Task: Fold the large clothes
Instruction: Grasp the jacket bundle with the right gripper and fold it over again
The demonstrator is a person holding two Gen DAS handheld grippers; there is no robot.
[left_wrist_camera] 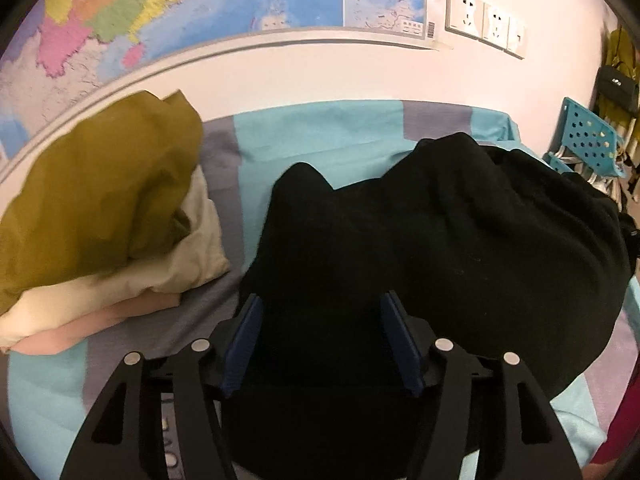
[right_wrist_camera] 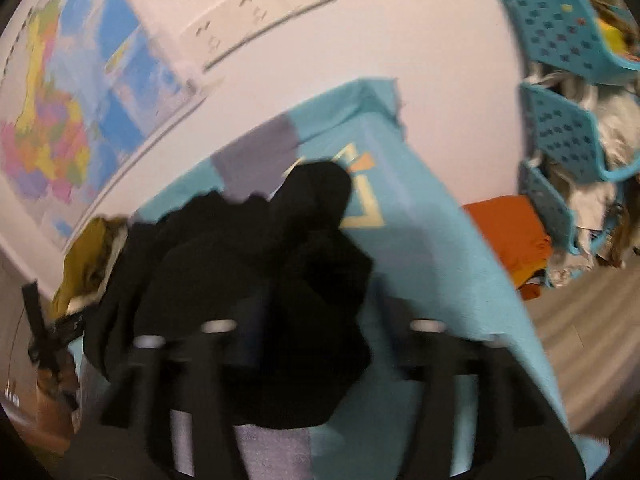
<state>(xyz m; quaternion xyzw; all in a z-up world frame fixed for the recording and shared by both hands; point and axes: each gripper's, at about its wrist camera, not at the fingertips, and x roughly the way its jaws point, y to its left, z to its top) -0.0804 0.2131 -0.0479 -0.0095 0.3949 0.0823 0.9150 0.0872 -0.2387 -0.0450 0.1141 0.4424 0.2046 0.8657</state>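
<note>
A wall map (left_wrist_camera: 140,8) hung behind the table (left_wrist_camera: 320,136), which was covered in a blue and grey sheet. The black garment (left_wrist_camera: 440,232) lay bunched at its centre, with a stack of folded clothes (left_wrist_camera: 100,216) at nine o'clock. The left hand-held gripper (left_wrist_camera: 324,344) stood open over the garment's near edge, gripping nothing. The right hand-held gripper (right_wrist_camera: 320,340), blurred, also stood open.
</note>
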